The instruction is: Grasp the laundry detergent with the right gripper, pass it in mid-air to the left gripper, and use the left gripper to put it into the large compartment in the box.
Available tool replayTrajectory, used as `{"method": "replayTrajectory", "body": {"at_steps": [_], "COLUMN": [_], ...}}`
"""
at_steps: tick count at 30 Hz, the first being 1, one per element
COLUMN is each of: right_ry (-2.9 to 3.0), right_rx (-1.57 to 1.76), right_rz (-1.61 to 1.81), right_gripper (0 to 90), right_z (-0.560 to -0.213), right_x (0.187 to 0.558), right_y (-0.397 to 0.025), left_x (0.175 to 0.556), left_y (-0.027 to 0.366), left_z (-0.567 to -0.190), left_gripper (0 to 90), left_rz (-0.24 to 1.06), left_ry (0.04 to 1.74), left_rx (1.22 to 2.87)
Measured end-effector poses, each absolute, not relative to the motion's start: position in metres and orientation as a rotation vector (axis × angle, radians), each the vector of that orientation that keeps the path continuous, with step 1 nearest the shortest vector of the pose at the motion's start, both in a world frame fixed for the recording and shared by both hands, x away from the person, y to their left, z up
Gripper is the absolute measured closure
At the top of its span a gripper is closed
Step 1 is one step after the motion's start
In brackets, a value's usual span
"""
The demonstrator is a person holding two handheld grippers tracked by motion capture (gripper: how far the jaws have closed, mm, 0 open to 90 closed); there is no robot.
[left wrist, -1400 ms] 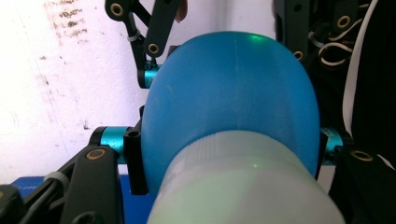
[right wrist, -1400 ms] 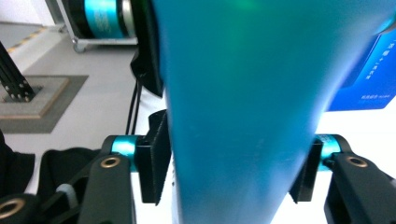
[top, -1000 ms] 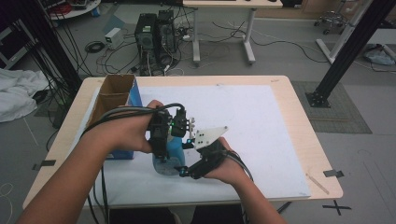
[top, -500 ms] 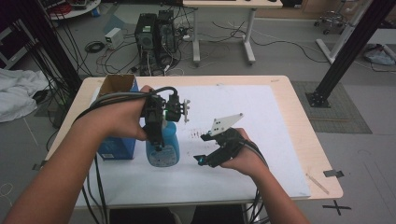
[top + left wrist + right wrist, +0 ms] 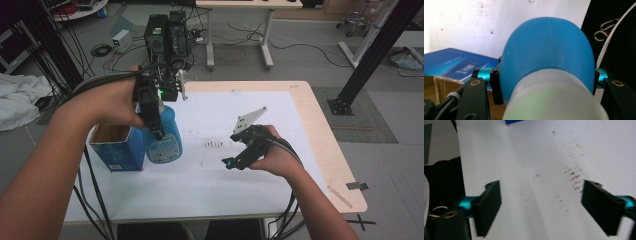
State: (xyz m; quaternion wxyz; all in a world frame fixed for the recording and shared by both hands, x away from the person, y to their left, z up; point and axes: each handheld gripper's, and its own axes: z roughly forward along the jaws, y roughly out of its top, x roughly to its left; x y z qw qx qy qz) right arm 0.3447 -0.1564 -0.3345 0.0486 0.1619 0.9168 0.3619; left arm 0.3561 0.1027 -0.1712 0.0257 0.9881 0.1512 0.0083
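My left gripper (image 5: 156,131) is clamped on the blue bottle (image 5: 163,137), with my jaws pressing its upper body from both sides; in the left gripper view the bottle's (image 5: 549,57) white neck points toward the camera. I hold the bottle just beside the open blue cardboard box (image 5: 115,147), above the left part of the white sheet (image 5: 225,190) covering the table (image 5: 327,145). My right gripper (image 5: 234,162) hovers with jaws wide apart and nothing between them, over the dark smudges (image 5: 214,144) on the sheet.
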Motion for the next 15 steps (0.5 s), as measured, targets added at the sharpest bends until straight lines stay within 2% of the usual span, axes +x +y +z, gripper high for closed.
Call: {"method": "replayTrajectory", "body": {"at_steps": [8, 9, 10, 11, 15], "right_ry": [2.813, 2.842, 2.850, 2.850, 2.863], "right_rx": [0.490, 0.493, 0.497, 0.491, 0.496], "right_rz": [1.049, 0.992, 0.973, 0.960, 0.941], "right_gripper": [13.3, 13.3, 13.3, 13.3, 13.3], "right_z": [-0.332, -0.334, -0.334, -0.334, -0.334], "right_x": [0.348, 0.350, 0.350, 0.350, 0.351], "right_y": [-0.159, -0.159, -0.160, -0.160, -0.161], "left_x": [0.364, 0.367, 0.367, 0.370, 0.373], "left_y": [0.118, 0.126, 0.126, 0.132, 0.140], "left_z": [-0.143, -0.131, -0.131, -0.124, -0.117], "left_gripper": [38.4, 38.4, 38.4, 38.4, 38.4], "left_rz": [0.018, 0.031, 0.031, 0.040, 0.041], "left_ry": [0.608, 0.706, 0.706, 0.776, 0.850], "left_rx": [2.999, 2.967, 2.967, 2.937, 2.901]}}
